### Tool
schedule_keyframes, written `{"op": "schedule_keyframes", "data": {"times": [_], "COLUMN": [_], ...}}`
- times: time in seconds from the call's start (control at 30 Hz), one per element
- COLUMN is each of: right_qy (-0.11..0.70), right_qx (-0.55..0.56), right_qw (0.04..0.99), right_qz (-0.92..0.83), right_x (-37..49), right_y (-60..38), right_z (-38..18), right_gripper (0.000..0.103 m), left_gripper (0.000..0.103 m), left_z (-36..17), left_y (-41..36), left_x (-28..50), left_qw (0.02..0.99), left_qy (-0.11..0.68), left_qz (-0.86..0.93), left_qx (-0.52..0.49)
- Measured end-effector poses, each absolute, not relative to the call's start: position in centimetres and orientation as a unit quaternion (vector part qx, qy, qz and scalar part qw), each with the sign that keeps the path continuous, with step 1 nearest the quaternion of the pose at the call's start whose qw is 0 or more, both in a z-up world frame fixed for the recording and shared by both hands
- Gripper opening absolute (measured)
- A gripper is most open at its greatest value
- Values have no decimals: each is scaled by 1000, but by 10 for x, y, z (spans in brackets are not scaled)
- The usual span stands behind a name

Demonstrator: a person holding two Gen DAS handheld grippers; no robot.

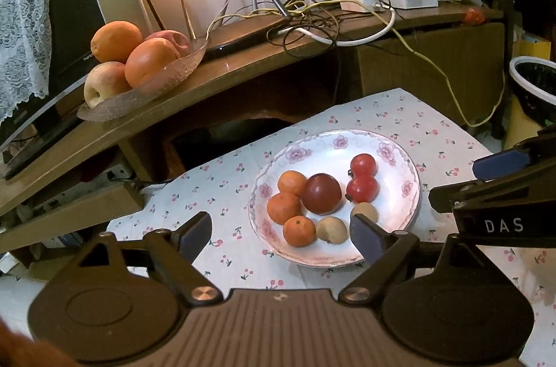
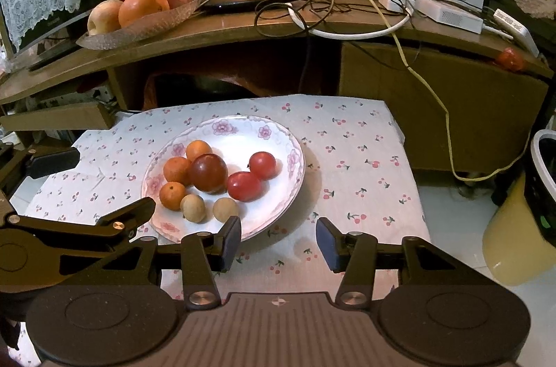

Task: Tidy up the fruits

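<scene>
Above the fruit plate (image 2: 278, 210), left tool (image 1: 280, 236) gaping wide, right tool (image 2: 278, 243) parted, both holding nothing

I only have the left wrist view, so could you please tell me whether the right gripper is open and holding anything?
Observer: The right gripper is open and empty, above the cherry-print cloth.
Operator: Thank you. Where is it relative to the plate?
Observer: One finger overlaps the near rim of the plate in that view. The other is over bare cloth.
Operator: Is anything lying on the cloth to the right of the plate?
Observer: No, only the print shows there.
</scene>
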State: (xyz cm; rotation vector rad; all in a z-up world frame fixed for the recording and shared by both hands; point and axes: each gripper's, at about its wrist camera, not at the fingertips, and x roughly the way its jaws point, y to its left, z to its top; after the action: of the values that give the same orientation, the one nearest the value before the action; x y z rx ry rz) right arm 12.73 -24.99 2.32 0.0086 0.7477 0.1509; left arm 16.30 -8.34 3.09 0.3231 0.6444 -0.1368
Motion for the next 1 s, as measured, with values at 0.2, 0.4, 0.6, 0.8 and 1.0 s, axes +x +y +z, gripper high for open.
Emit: {"op": "schedule_keyframes", "data": {"times": [0.2, 0.4, 0.6, 0.8, 1.0], "right_qy": [367, 369, 372, 373, 376], "right_qx": [7, 7, 4, 7, 9], "right_qw": [928, 927, 925, 925, 924], "right_qz": [72, 72, 71, 69, 67], "right_x": [122, 117, 113, 110, 103], "right_y": [-250, -249, -249, -249, -248], "right_z": [24, 23, 22, 23, 22], "right_gripper": [49, 49, 50, 50, 50], "left_gripper": [92, 92, 92, 92, 92], "left_z": [31, 30, 30, 30, 33], "left_y": [-82, -80, -81, -78, -76], "left_x": [157, 152, 149, 144, 136], "left_qw": [934, 933, 932, 931, 932], "left_qy": [319, 324, 327, 335, 337], "left_qz": [-64, -64, -63, -63, -62], "left_qx": [151, 145, 142, 128, 117]}}
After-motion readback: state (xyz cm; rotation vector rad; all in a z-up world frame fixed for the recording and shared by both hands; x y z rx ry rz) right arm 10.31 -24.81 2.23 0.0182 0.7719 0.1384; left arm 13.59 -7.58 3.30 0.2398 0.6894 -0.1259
